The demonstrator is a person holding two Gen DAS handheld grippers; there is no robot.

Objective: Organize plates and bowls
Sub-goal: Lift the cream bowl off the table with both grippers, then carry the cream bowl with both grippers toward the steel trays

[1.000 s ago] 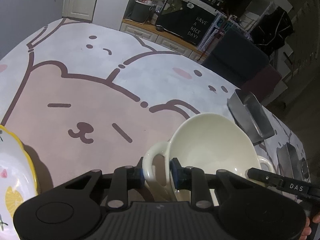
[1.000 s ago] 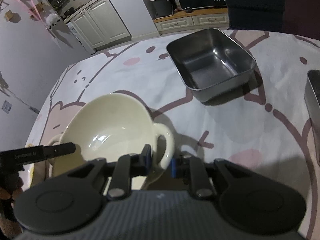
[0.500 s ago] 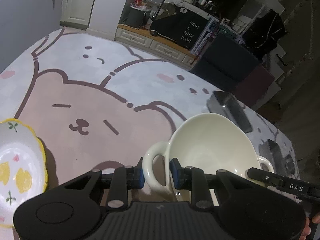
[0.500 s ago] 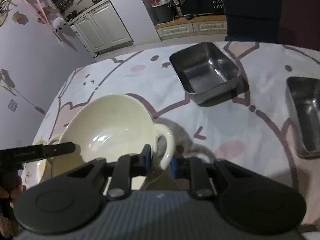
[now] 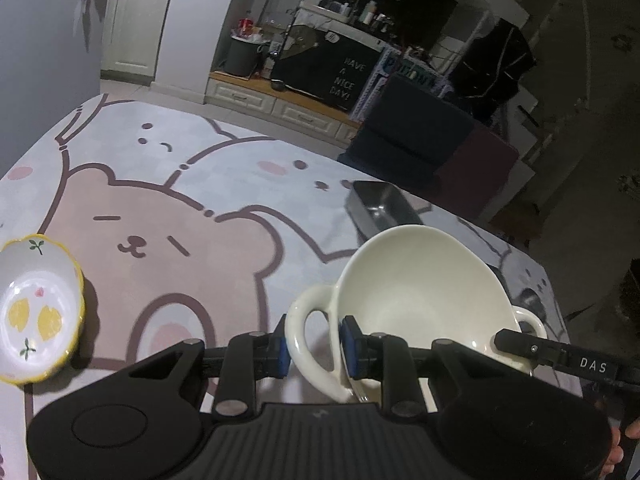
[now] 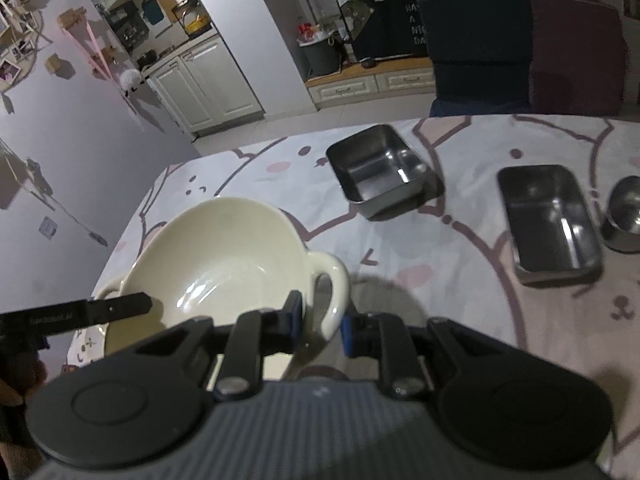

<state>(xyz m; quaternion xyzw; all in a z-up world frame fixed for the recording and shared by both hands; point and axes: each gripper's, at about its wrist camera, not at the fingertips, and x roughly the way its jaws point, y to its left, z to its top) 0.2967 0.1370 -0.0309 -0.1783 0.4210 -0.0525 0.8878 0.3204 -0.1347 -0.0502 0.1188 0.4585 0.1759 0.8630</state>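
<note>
Right wrist view. Lower centre: the right gripper, blue pads closed on one loop handle of a cream two-handled bowl raised above the bear-print tablecloth. At left, the left gripper's finger crosses the bowl's far handle. Upper right: a square steel pan, an oblong steel pan, and a steel bowl at the frame edge.

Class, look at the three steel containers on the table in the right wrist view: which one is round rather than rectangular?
The small steel bowl at the far right edge. The square steel tray and the long steel tray beside it have straight sides and corners.
</note>
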